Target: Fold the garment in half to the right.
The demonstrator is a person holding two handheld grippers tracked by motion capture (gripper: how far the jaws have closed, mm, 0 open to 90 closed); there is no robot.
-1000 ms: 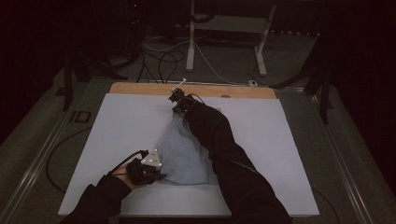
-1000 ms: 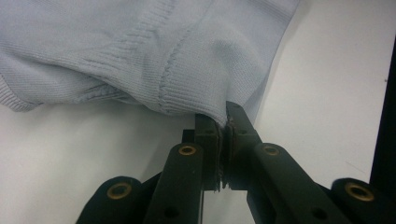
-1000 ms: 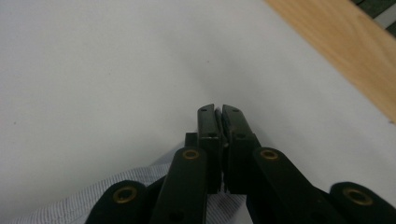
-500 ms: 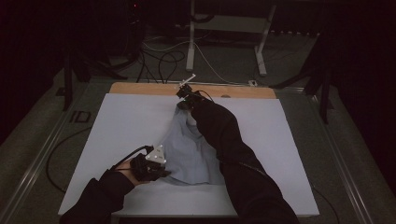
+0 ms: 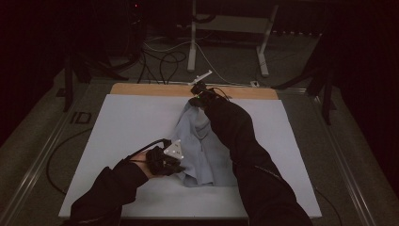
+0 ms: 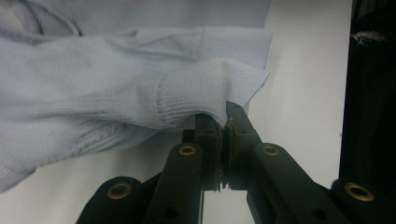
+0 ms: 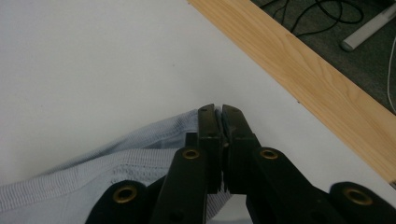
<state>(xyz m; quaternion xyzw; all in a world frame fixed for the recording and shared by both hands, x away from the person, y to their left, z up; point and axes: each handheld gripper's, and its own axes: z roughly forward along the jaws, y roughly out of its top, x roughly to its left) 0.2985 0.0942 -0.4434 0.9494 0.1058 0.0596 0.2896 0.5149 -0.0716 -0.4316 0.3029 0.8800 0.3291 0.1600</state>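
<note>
A pale blue knitted sweater (image 5: 204, 150) lies stretched along the middle of the white table (image 5: 127, 117). My left gripper (image 5: 181, 162) is at its near left corner, shut on a ribbed cuff (image 6: 205, 91). My right gripper (image 5: 192, 101) is at the sweater's far end near the wooden strip (image 5: 141, 89), shut on a ribbed edge (image 7: 154, 135). In the left gripper view (image 6: 223, 122) the jaws pinch the cuff's fold. In the right gripper view (image 7: 219, 114) the jaws are closed with the sweater (image 7: 93, 177) trailing down to the left.
A wooden strip (image 7: 308, 79) borders the table's far edge, close to my right gripper. Beyond it are cables (image 5: 160, 56) and white stand legs (image 5: 193, 37) on the dark floor. The person's dark right sleeve (image 5: 244, 150) lies over the sweater's right side.
My right gripper has carried the sweater's far end farther back toward the wooden strip, stretching the garment. My left gripper has shifted slightly right with the cuff.
</note>
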